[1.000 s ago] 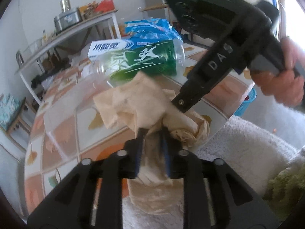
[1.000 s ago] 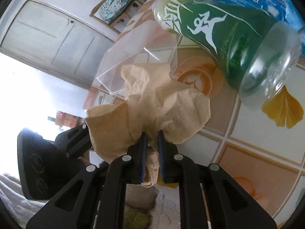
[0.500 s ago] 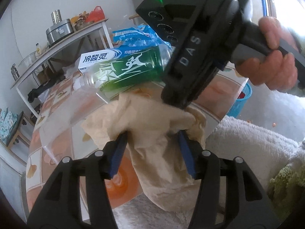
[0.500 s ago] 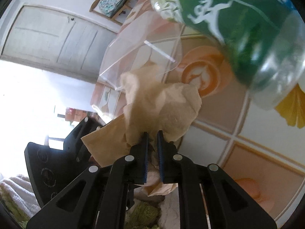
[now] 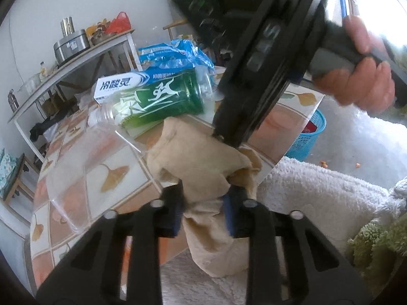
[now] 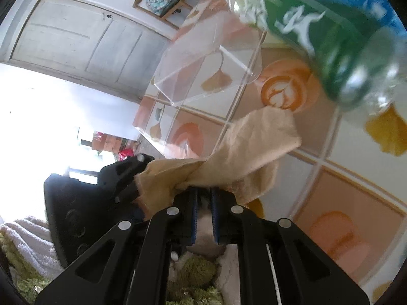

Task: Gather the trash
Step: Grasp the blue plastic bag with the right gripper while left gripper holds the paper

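**Inspector:** Since half a second ago, left gripper (image 5: 203,204) jaws have narrowed from wide and are closing on the brown paper (image 5: 201,167) at the table's (image 5: 84,178) near edge.

**Clerk:** Right gripper (image 6: 203,198)?

**Inspector:** Nearly shut, pinching the same paper. Farther off, green bottle (image 5: 162,99) lies beside the toothpaste box (image 5: 119,85).

Ahead of the left tool (image 5: 203,208), the tiled counter (image 5: 84,167) carries a green bottle (image 5: 162,101) lying sideways, a clear plastic tray (image 5: 84,152), a white-and-blue box (image 5: 119,85) and crumpled brown paper (image 5: 201,160).
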{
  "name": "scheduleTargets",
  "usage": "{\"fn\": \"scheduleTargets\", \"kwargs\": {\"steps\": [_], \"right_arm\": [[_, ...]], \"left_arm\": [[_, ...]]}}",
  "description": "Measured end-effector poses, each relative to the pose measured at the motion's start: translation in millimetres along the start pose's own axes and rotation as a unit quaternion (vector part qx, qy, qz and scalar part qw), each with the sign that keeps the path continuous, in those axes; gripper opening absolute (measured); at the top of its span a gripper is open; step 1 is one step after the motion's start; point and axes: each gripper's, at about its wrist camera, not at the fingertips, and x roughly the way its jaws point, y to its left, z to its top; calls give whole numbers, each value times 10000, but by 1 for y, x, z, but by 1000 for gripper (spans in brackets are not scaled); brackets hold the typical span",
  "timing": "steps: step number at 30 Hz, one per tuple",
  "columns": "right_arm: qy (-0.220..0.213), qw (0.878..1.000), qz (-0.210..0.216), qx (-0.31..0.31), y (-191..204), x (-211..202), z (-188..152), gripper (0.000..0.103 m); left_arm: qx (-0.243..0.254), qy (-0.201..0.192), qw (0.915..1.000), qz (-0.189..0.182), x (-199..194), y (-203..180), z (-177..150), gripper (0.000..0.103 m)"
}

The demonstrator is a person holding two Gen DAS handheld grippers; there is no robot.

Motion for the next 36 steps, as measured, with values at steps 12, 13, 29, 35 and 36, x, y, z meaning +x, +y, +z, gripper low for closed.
{"fn": "scheduleTargets", "kwargs": {"steps": [12, 13, 29, 35, 36], "right_arm": [[-2730, 9469, -1650, -390, 13, -166, 27, 76], [-2914, 9373, -1879, -351, 9, -174, 36, 79], [-3037, 8609, -4080, -128, -24, -149, 91, 4], [-3663, 8089, -4570, -506, 15, -178, 55, 4], [-3733, 8059, -4565, -531, 21, -183, 50, 3]], "left_arm": [[-1095, 19, 9937, -218, 1, 34, -4, 8], [-1186, 8, 9926, -247, 1, 36, -5, 8], [-1564, -139, 9870, -345, -6, 47, -8, 8], [-1556, -198, 9873, -244, -12, 45, -5, 8], [-1561, -210, 9873, -228, -14, 44, -4, 8]]}}
